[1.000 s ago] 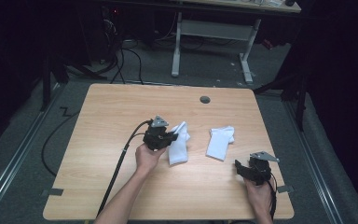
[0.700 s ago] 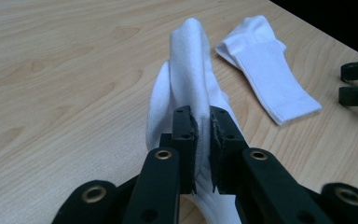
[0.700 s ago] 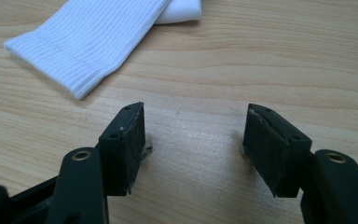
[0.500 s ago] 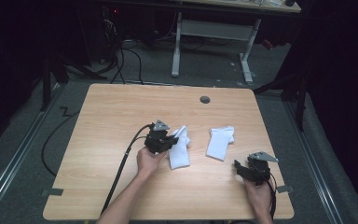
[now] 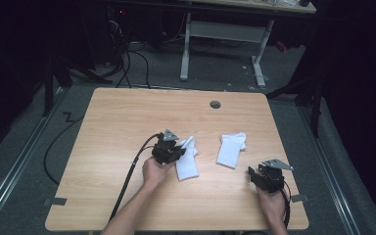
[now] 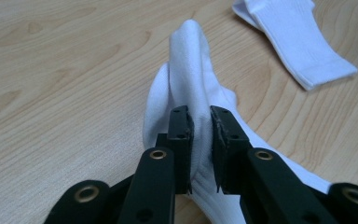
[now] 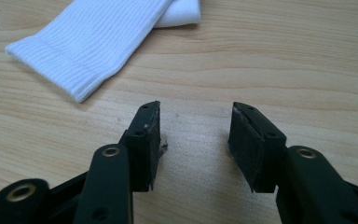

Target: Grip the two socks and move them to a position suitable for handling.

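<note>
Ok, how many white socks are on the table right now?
2. One white sock lies near the table's middle, a fold of it pinched in the left claw. The other sock lies flat to its right, ahead of the right claw, untouched. None looks hidden.

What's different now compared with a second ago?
The left gripper, clamped on the nearer sock, has drawn slightly toward the person, dragging the raised fold along; its jaws have just been opening a little but the fabric is pinched between them. The right gripper has just been closing its jaws, with nothing between them. The other sock and the table look unchanged.
</note>
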Demonstrator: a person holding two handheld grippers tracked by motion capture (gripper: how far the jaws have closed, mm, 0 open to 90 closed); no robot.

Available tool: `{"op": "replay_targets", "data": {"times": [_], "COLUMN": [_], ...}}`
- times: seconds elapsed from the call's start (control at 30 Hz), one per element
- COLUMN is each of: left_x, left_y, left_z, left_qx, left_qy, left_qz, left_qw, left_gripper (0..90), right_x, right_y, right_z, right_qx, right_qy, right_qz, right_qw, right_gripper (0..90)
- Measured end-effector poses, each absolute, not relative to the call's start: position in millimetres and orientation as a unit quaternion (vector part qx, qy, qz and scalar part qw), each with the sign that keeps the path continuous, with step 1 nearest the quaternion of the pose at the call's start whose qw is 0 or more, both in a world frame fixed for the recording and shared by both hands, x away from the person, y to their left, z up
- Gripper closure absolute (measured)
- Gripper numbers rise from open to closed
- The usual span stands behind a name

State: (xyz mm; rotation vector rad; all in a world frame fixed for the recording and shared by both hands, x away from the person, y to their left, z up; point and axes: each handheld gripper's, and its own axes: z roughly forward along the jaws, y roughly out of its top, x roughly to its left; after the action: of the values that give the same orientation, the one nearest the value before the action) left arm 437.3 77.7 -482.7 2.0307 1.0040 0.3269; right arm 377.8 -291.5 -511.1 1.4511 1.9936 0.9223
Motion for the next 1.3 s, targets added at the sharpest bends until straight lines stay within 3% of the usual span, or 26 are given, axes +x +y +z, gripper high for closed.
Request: {"op": "replay_targets", "data": {"times": [0.17, 0.3, 0.73, 1.07, 1.3], "left_x": [440, 439, 431, 442, 446], "left_y": [77, 78, 99, 115, 103], "left_z": [-486, -485, -469, -479, -488], "left_qx": [0.808, 0.809, 0.781, 0.768, 0.777], "left_qy": [0.403, 0.404, 0.425, 0.477, 0.469], "left_qz": [0.124, 0.126, 0.145, 0.153, 0.142], "left_qw": [0.411, 0.407, 0.434, 0.398, 0.396], "left_gripper": [76.5, 68.9, 52.7, 54.8, 57.8], "right_x": [377, 374, 370, 372, 376], "right_y": [-287, -280, -224, -159, -136], "right_z": [-511, -504, -482, -488, -497], "right_qx": [0.528, 0.512, 0.426, 0.341, 0.333], "right_qy": [0.735, 0.741, 0.776, 0.826, 0.835], "right_qz": [0.337, 0.350, 0.410, 0.408, 0.402], "right_qw": [0.259, 0.256, 0.221, 0.187, 0.171], "right_gripper": [61.5, 68.7, 73.5, 69.4, 67.1]}}
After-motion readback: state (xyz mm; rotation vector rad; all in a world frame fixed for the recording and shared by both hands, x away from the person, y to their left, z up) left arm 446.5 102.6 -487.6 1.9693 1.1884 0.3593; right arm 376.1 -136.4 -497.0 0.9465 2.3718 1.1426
